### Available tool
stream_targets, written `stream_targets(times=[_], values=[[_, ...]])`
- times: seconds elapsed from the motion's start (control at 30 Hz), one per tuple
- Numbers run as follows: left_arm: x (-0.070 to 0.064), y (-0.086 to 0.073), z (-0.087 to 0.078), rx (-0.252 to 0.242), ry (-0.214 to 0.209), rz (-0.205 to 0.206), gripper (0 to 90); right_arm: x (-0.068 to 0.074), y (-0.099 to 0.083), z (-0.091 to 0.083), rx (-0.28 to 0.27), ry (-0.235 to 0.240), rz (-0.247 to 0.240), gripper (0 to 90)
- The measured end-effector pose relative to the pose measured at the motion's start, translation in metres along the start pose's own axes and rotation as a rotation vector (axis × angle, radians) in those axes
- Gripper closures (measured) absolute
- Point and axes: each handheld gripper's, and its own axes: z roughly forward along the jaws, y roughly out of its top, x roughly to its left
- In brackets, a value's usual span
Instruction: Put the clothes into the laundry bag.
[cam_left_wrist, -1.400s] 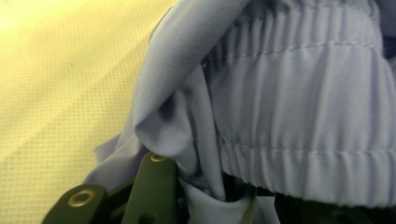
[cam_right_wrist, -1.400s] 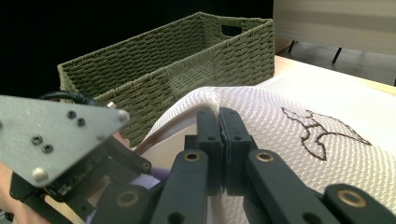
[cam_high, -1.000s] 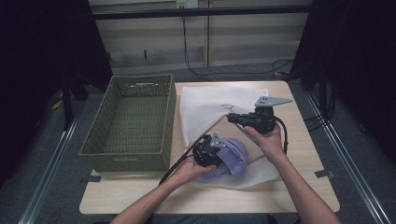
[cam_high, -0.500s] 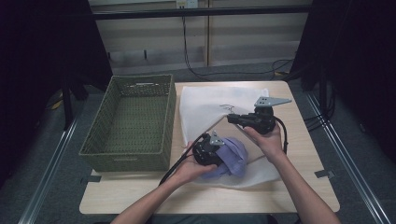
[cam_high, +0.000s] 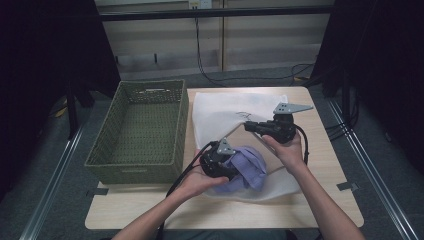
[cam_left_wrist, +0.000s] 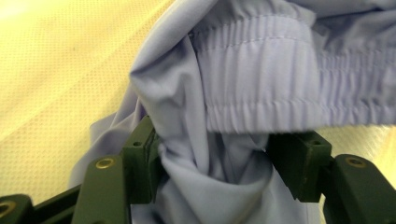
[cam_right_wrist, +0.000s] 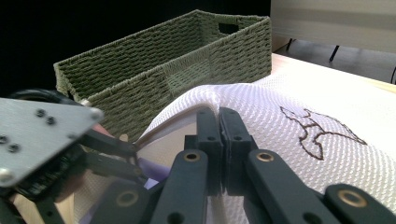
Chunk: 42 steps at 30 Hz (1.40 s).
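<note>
Room: a dim space with dark curtains at both sides, pale wall panels and cables behind, and a light wooden table (cam_high: 150, 207) in the middle.
Basket: a green woven basket (cam_high: 140, 130) stands at the left of the table, with nothing to be seen inside it; the right gripper view shows it beyond the bag.
Left gripper: the left gripper (cam_high: 216, 162) sits near the front of the table, just right of the basket, pushed into the mouth of the bag.
Left gripper's jaws: parted only a little and clamped on a thick bunch of the garment, which fills the gap between them in the left gripper view.
Garment: a lilac garment (cam_left_wrist: 243, 93) with a gathered elastic band, bunched up and lying partly inside the bag's opening at the front middle of the table.
Bag: a white mesh laundry bag (cam_high: 230, 107) lies flat right of the basket, reaching toward the far edge.
Right gripper: the right gripper (cam_right_wrist: 219, 116) holds the bag's upper rim raised.
Right gripper's jaws: pressed together on the folded mesh edge.
Doing it well: I judge the step to be stuffing the garment into the bag; keep the rim lifted high and taut so the mouth stays wide, drive the bunch deep, and let go only once the trailing cloth is past the rim.
Markings: a small dark embroidered outline (cam_right_wrist: 320, 130) sits on the bag; its shape is unclear and no lettering can be read.
</note>
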Motion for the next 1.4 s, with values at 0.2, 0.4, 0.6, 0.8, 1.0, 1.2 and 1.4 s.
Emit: stream_targets(times=[0.2,0.4,0.6,0.8,1.0,1.2,1.4], values=[[-0.004,-0.002,-0.017,-0.034,-0.021,0.015,38.3,0.000,0.000,0.000,0.001,-0.001,0.003,88.8],[-0.018,-0.010,-0.014,-0.019,-0.069,0.068,44.7,0.001,0.000,0.000,0.002,-0.002,0.000,88.9],[-0.020,-0.018,0.004,0.008,-0.080,0.063,35.8,0.001,0.000,0.002,0.004,0.005,0.000,88.9],[-0.022,-0.028,0.016,0.042,-0.078,0.088,33.1,0.001,-0.001,0.001,0.001,0.006,0.003,88.9],[-0.023,-0.032,0.020,0.080,-0.102,0.149,29.5,0.002,-0.002,0.003,0.009,0.010,0.001,88.8],[-0.019,-0.032,0.019,0.086,-0.044,0.147,47.2,0.002,-0.002,0.004,0.007,0.013,0.002,88.9],[-0.014,-0.030,0.018,0.051,-0.018,0.062,74.1,0.002,-0.001,0.002,0.002,0.011,0.002,88.9]])
